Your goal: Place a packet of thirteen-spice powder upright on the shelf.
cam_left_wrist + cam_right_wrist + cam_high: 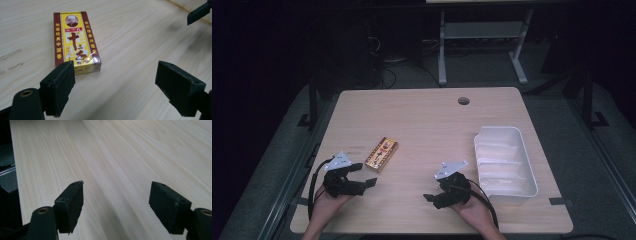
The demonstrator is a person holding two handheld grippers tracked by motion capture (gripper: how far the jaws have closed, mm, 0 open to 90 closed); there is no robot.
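Two hands reach in from the near edge of a pale wooden table [427,125], each holding a black two-jaw gripper. On the left, the left gripper [364,175] rests low over the wood with its jaws spread wide and nothing between them; they point toward the table's middle. Just beyond it lies a small red and yellow box [382,154], flat on its back and printed with Chinese characters. In the left gripper view the box [76,42] sits ahead of the left-hand jaw, apparently not touching it. Farther right, the right gripper [430,198] sits near the front edge, jaws also wide apart and empty over bare wood. At the far right stands a white plastic bin [528,170]; it seems to hold pale flat packets, though they are too washed out to identify.
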